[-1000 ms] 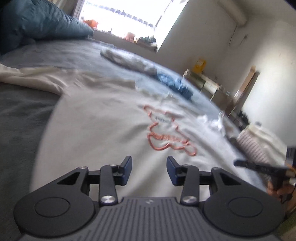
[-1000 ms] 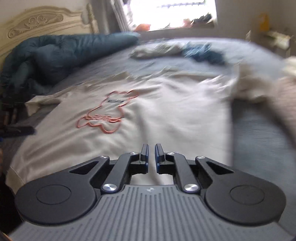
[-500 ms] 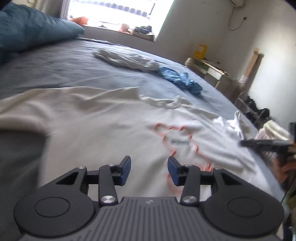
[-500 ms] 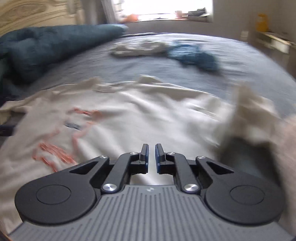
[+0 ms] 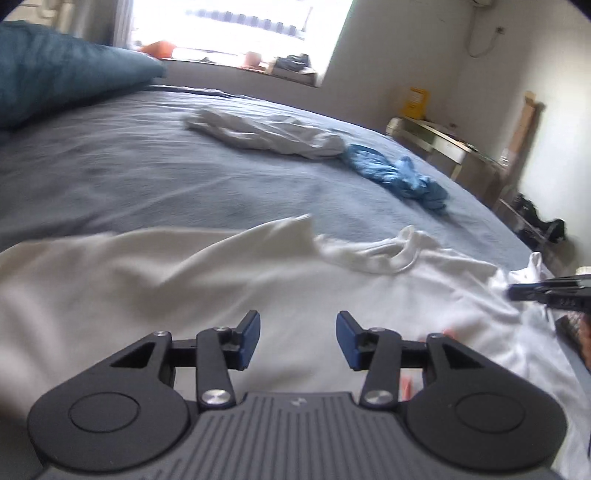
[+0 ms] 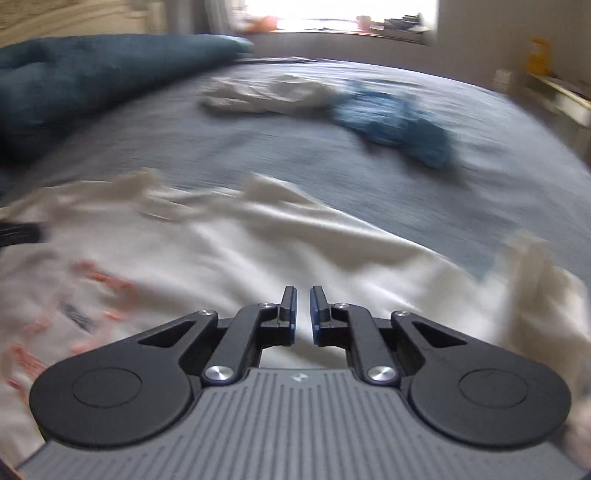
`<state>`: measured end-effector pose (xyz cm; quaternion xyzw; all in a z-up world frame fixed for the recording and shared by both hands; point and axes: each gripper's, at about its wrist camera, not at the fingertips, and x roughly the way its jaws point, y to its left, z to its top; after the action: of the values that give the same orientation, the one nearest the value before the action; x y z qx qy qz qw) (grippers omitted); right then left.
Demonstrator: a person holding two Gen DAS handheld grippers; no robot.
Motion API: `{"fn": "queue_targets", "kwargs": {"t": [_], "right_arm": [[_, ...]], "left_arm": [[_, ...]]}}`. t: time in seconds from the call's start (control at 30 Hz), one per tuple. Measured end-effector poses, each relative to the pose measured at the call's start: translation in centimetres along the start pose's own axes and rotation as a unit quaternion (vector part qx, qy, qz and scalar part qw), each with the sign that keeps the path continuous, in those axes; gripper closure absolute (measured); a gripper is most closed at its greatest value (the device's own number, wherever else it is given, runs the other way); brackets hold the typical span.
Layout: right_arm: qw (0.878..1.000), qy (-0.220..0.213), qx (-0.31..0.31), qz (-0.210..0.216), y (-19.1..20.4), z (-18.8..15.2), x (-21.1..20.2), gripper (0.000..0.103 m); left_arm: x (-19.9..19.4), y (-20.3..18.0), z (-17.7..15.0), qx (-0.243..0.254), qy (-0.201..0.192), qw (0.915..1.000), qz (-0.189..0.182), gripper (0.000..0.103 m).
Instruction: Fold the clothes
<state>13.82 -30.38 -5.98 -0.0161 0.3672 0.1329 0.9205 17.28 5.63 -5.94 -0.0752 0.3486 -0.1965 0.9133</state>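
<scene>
A cream T-shirt [image 5: 155,280] is spread flat across the lower half of the left wrist view, on a grey-blue bedsheet [image 5: 110,177]. Its collar [image 5: 402,251] is seen right of centre, rumpled and turned up. Only a small scrap of a red printed outline [image 5: 448,334] on the shirt shows, just beside the right finger of the left gripper [image 5: 298,339]. That gripper is held above the shirt with a wide gap between its blue pads [image 5: 249,339]; bare cloth is seen through the gap, and nothing is clamped. The fingers are spread, and the gap has been widening only slightly.

In the right wrist view, which is blurred, the same shirt [image 6: 258,258] fills the lower half, with the red print [image 6: 92,295] at lower left. The right gripper [image 6: 303,310] is seen at bottom centre with its pads drawn almost together, only a thin slit left between them and no cloth caught there. In the left wrist view its dark tip [image 5: 546,291] is seen at the right edge, over the shirt's far side.

Toward the top of both views a crumpled white garment [image 5: 266,133] is laid on the sheet, with a bunched blue garment [image 5: 395,173] touching its right end. A dark teal duvet [image 5: 55,70] is piled at upper left, beneath a bright window [image 5: 240,22].
</scene>
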Motion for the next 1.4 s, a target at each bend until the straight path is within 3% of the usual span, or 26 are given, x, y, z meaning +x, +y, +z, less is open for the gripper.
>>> {"fn": "queue_targets", "kwargs": {"t": [0.1,0.17,0.27,0.3,0.37,0.47,0.53,0.63,0.7,0.8,0.87,0.97,1.17,1.4], "right_arm": [[0.999,0.03,-0.011,0.004,1.1,1.2,4.6,0.097],[0.999,0.041,-0.014,-0.03,0.3,1.9,7.6,0.1],[0.996,0.018,0.031,-0.078,-2.3,3.8,8.5,0.099],[0.997,0.012,0.037,-0.066,-2.4,4.3,8.1,0.094],[0.999,0.001,0.042,-0.028,-2.3,5.1,6.9,0.094],[0.999,0.029,0.019,0.004,-0.8,5.4,8.3,0.095],[0.998,0.055,0.011,-0.023,-0.5,5.6,11.1,0.096],[0.996,0.011,0.05,-0.077,-1.4,7.1,11.7,0.098],[0.989,-0.018,0.067,-0.127,-1.2,8.5,10.9,0.093],[0.997,-0.027,0.047,-0.058,1.8,10.2,9.0,0.092],[1.0,-0.017,-0.003,0.002,5.7,11.2,8.6,0.091],[0.991,0.013,-0.095,0.094,12.1,12.6,10.1,0.081],[0.964,0.054,-0.22,0.139,21.4,14.8,16.1,0.074],[0.936,0.105,-0.268,0.203,25.2,15.6,19.4,0.067]], "left_arm": [[4.6,0.4,0.6,-0.014,0.02,0.9996,0.013,0.059],[5.9,0.9,0.8,-0.018,0.005,0.9997,0.018,0.06],[5.0,1.8,1.3,-0.069,0.005,0.9976,-0.005,0.06],[4.1,1.6,1.2,-0.069,0.008,0.9975,-0.01,0.058],[2.3,1.2,0.7,-0.063,0.016,0.9978,-0.009,0.055],[-0.4,1.3,-1.1,-0.066,0.021,0.9976,-0.005,0.053],[-1.8,1.9,-2.4,-0.081,0.016,0.9964,-0.017,0.051],[-3.0,3.1,-3.7,-0.098,-0.005,0.995,-0.021,0.051],[-3.5,3.8,-4.3,-0.103,-0.021,0.9943,-0.021,0.05],[-3.3,4.8,-4.6,-0.119,-0.027,0.9921,-0.03,0.049],[-3.3,5.2,-4.7,-0.123,-0.031,0.9912,-0.041,0.049],[-3.5,5.7,-4.9,-0.121,-0.034,0.9909,-0.048,0.049],[-3.3,6.6,-5.1,-0.129,-0.036,0.9892,-0.059,0.049],[-3.0,7.2,-5.3,-0.14,-0.039,0.9867,-0.073,0.048]]}}
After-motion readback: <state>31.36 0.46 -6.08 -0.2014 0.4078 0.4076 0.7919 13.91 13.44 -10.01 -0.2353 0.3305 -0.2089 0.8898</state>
